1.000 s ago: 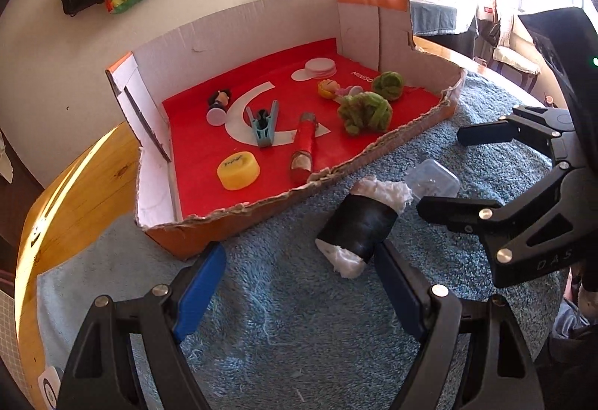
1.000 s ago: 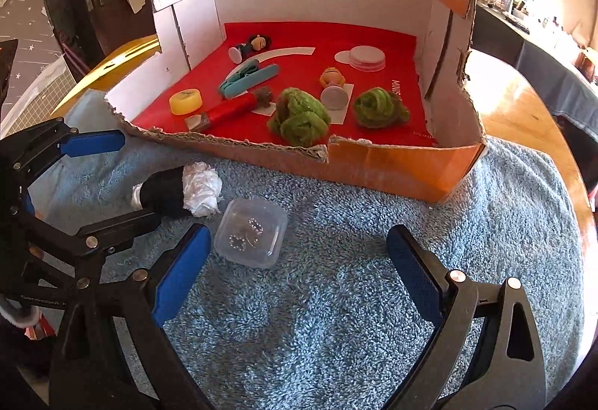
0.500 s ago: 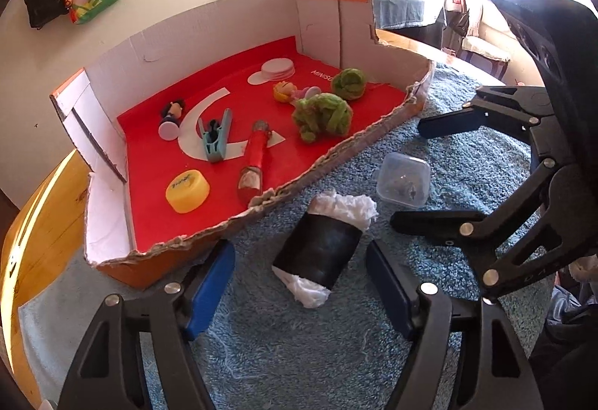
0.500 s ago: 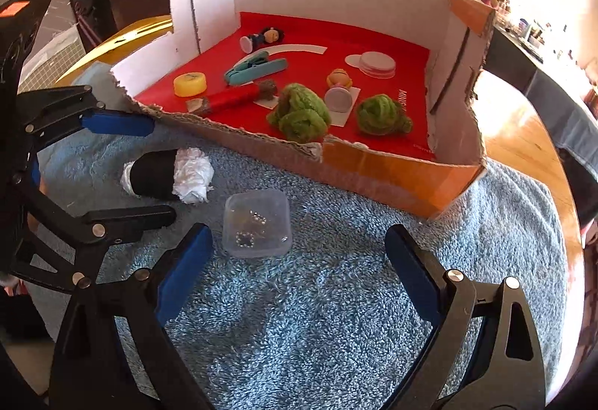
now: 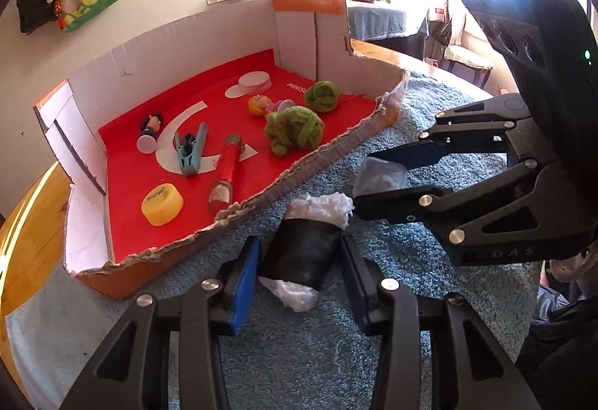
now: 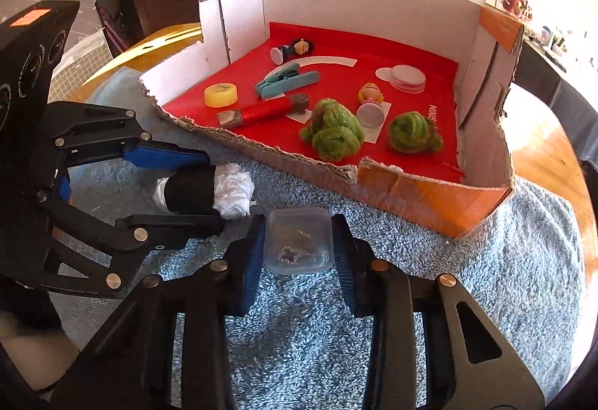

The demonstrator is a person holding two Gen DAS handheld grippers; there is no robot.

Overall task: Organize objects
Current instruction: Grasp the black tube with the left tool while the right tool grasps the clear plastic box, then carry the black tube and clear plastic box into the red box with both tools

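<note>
Two items on the towel (image 6: 486, 298), before the box (image 6: 411, 185): roll (image 5: 301, 253), light, soft, between your left gripper's (image 5: 299, 275) closing pads; tub (image 6: 299, 240), light, slippery, pinched by your right gripper (image 6: 297, 245). Grip mid-body.

Roll (image 5: 302, 253) and lidded container (image 6: 299, 240) lie side by side on the towel (image 6: 486, 279), before the cardboard tray (image 6: 429, 193). Tray holds 2 yarn balls (image 6: 332, 135), a clip (image 6: 287, 81), a cap (image 6: 220, 95).

Fluffy blue terry towel (image 6: 486, 279) – torn corrugated cardboard box (image 6: 429, 193) – clear plastic container (image 6: 299, 242).
</note>
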